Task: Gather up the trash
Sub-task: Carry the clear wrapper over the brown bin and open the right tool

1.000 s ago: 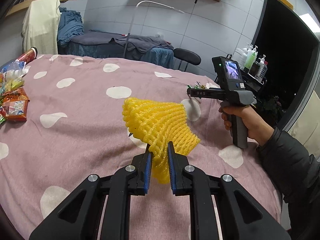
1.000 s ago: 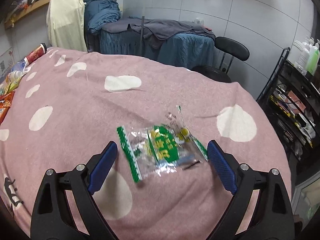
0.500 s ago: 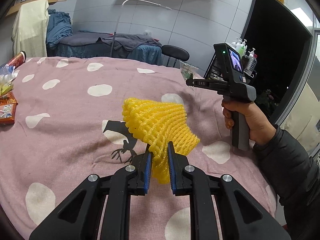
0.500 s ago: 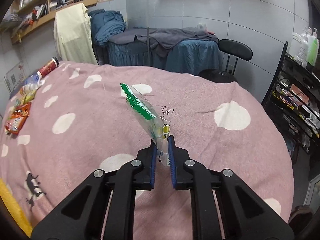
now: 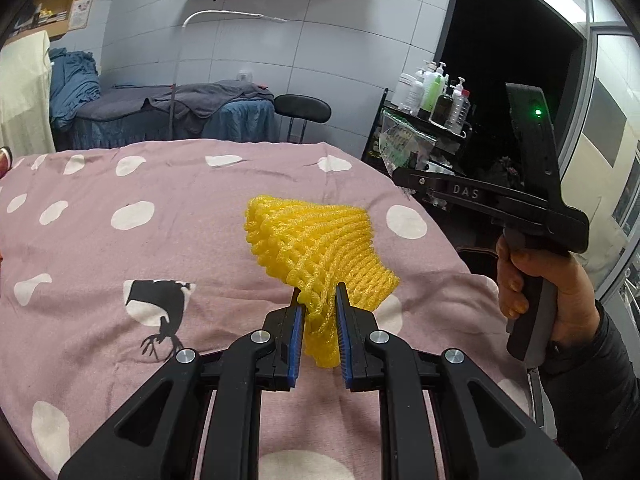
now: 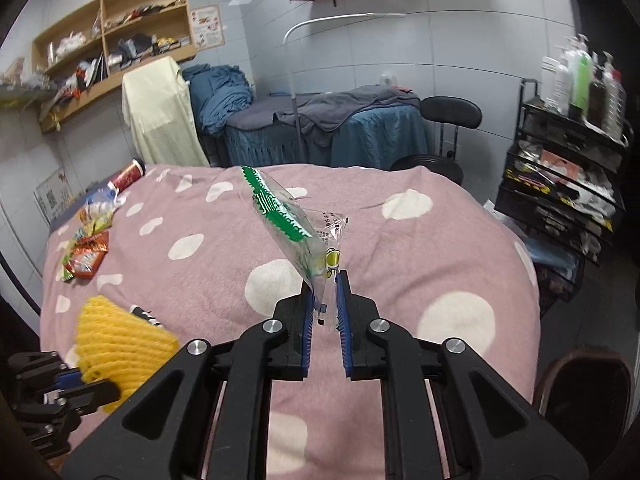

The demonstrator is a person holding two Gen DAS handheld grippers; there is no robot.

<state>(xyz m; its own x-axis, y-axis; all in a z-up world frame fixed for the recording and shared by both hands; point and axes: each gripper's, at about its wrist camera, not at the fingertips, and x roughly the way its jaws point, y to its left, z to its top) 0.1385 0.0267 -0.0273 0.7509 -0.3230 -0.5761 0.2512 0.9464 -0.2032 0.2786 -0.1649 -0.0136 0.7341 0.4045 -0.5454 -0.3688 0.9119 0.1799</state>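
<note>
Far left on the pink spotted blanket I see a heap of snack wrappers and a red can. My left claw is clamped tight on the yellow foam fruit net, lifted clear of the blanket. Over to the right, my right claw pinches the clear green-printed wrapper – it stands up from the pads, off the bed – with the person's hand gripping its handle

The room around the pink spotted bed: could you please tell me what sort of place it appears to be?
Probably a massage or beauty treatment room: a blue-draped treatment couch stands by the tiled wall, a black trolley carries pump bottles of lotion, and a black stool sits between them.
</note>
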